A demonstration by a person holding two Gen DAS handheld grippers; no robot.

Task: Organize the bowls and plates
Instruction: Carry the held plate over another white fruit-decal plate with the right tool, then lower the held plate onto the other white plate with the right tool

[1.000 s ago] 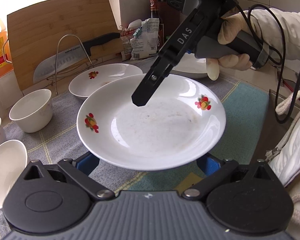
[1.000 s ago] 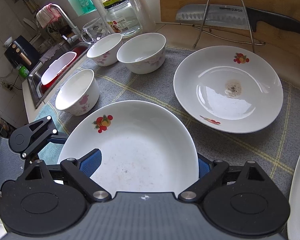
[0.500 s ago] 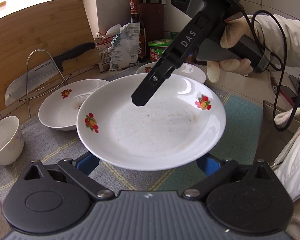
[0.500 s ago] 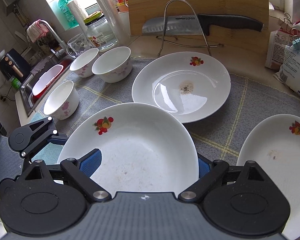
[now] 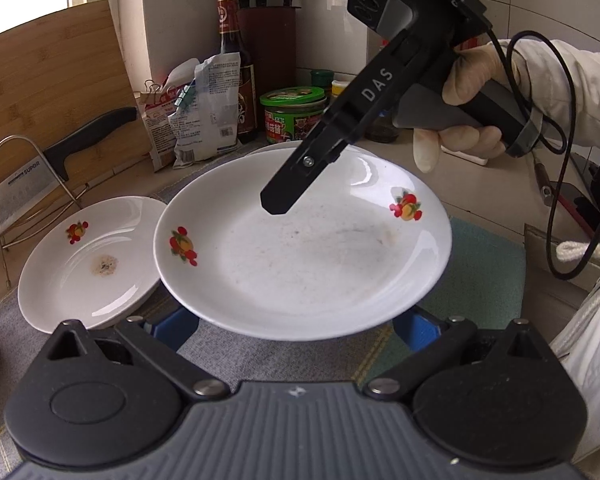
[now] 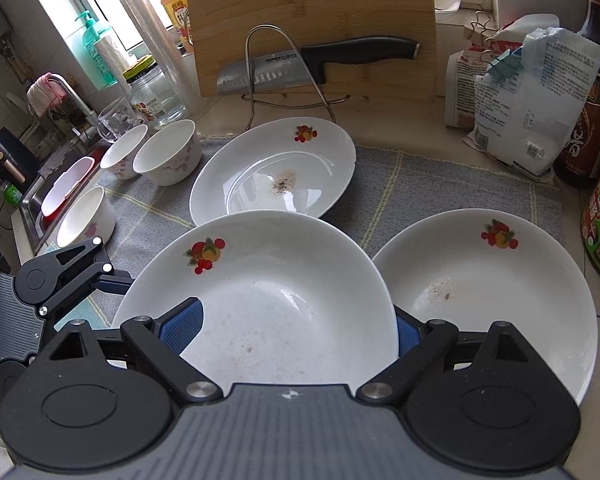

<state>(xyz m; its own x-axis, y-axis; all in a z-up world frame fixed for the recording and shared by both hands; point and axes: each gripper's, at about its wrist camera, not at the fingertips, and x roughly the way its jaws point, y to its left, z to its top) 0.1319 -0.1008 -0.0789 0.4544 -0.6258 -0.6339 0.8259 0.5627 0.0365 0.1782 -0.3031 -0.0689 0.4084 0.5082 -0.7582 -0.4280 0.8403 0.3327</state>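
A white plate with fruit prints (image 5: 300, 256) hangs over the grey mat, carried between both grippers. My left gripper (image 5: 296, 324) has its blue pads against the plate's underside at either flank. My right gripper (image 6: 296, 320) straddles the near rim (image 6: 260, 300): one pad lies inside the dish, the other is hidden behind the rim. Its black upper finger (image 5: 284, 196) shows above the dish in the left wrist view. Two more soiled plates lie on the mat, one behind (image 6: 272, 168) and one to the right (image 6: 492, 288). Three white bowls (image 6: 168, 156) stand at the left.
A cutting board (image 6: 312, 20) and a knife on a wire rack (image 6: 320, 60) stand at the back. Food bags (image 6: 520, 92), a dark bottle (image 5: 236, 72) and a green-lidded jar (image 5: 294, 114) crowd the right corner. The sink (image 6: 60, 188) lies far left. A gloved hand (image 5: 472, 92) holds the right gripper.
Both grippers have carried the plate rightward along the counter. The bowls have slid out of the left wrist view, and the right-hand plate and jars have come into view.
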